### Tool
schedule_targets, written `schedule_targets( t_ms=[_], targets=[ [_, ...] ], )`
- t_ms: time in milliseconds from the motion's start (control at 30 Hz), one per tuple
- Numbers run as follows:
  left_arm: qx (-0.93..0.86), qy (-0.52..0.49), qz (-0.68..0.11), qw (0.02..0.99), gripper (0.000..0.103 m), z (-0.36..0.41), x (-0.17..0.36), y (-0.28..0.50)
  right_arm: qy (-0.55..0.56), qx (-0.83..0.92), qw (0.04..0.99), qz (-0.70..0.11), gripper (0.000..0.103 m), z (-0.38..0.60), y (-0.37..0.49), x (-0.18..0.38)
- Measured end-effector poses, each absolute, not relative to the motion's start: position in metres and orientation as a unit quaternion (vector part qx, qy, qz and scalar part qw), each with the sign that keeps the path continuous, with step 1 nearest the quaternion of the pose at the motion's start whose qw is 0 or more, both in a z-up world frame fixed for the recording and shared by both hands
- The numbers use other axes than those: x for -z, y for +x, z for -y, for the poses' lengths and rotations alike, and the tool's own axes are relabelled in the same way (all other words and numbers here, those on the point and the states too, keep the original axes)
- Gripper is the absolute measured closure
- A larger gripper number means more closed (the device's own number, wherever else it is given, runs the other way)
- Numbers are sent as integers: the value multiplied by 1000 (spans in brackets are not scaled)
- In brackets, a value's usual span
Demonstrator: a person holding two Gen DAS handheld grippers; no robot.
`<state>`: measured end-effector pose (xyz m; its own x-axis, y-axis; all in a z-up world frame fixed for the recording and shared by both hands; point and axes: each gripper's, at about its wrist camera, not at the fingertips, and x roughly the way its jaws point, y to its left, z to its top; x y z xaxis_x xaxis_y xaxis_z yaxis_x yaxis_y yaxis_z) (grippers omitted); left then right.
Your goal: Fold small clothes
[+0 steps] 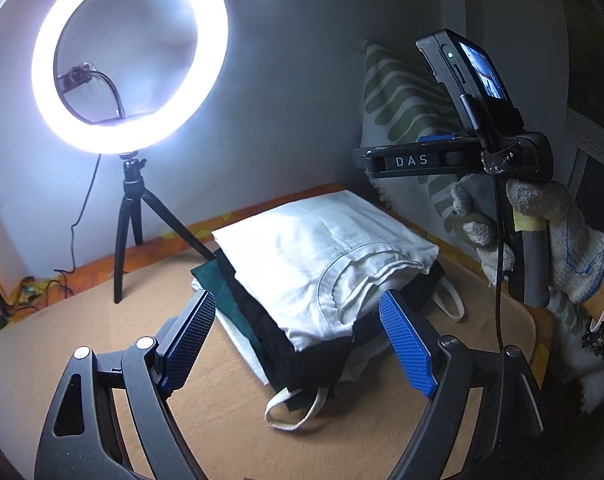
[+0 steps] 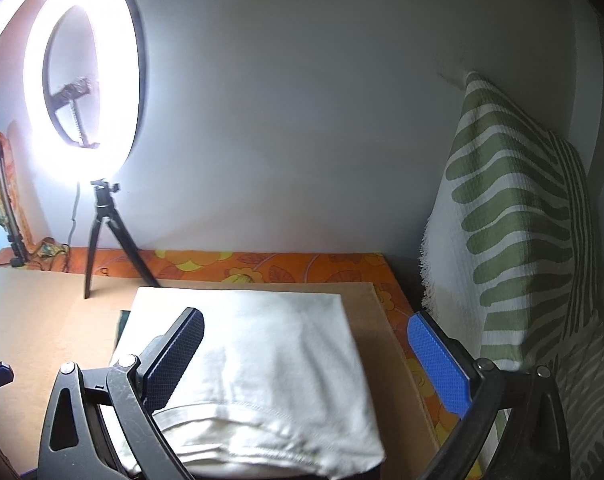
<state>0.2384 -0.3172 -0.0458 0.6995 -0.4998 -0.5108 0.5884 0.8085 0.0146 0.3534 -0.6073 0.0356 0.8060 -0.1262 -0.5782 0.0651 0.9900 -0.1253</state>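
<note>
A folded white garment [image 1: 322, 264] lies on top of a stack of folded clothes, with black [image 1: 302, 360] and dark green [image 1: 208, 280] pieces under it, on a tan mat [image 1: 222, 432]. A white strap loop [image 1: 290, 412] hangs out at the front. My left gripper [image 1: 298, 336] is open and empty, its blue pads either side of the stack's near end. My right gripper [image 2: 306, 356] is open and empty, just above the white garment [image 2: 262, 360]. In the left wrist view a gloved hand [image 1: 558, 240] holds the right gripper body [image 1: 458, 160] above and right of the stack.
A lit ring light [image 1: 130, 52] on a black tripod [image 1: 130, 220] stands at the back left by the wall. A green-and-white striped towel [image 2: 510, 220] hangs at the right. An orange flowered cloth [image 2: 282, 268] edges the mat at the back. Cables [image 1: 42, 284] lie at the far left.
</note>
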Motion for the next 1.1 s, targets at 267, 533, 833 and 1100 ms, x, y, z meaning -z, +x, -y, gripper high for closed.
schedule_targets(
  t_ms=[267,533,833,1100],
  targets=[
    [299,82,-240,920,19,286,32,208,-41,45,953,-298,0,574,315,-51],
    [291,66,-243,923,18,249,23,187,-39,45,955,-292,0,541,277,-59],
    [260,83,-245,930,18,212,21,161,-15,50,956,-288,0,514,234,-52],
    [261,88,-235,932,5,184,28,141,24,49,956,-290,0,499,201,-28]
  ],
)
